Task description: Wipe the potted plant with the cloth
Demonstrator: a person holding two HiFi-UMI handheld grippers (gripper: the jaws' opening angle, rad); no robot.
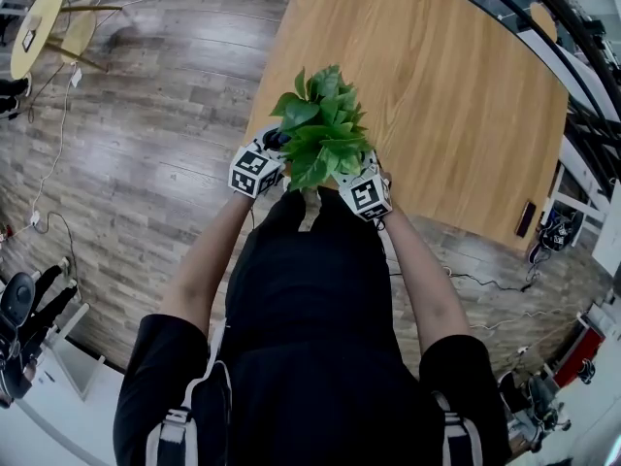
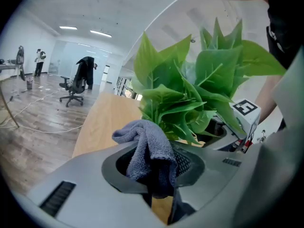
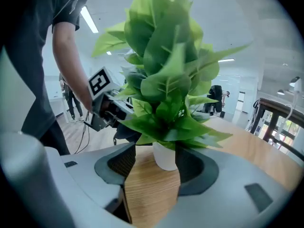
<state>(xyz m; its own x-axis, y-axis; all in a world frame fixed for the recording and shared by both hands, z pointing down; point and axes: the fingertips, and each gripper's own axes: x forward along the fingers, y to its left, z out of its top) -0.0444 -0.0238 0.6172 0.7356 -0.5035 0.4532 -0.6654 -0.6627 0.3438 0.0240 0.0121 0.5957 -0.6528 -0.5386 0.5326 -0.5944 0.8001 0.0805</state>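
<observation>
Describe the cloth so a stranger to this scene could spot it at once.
Find the light wooden table and the leafy potted plant at its near edge. Just left of the plant, the left hand-held gripper is shut on a bunched grey-blue cloth. It is the only soft, crumpled thing there, unlike the smooth green plant and the hard grey gripper.
</observation>
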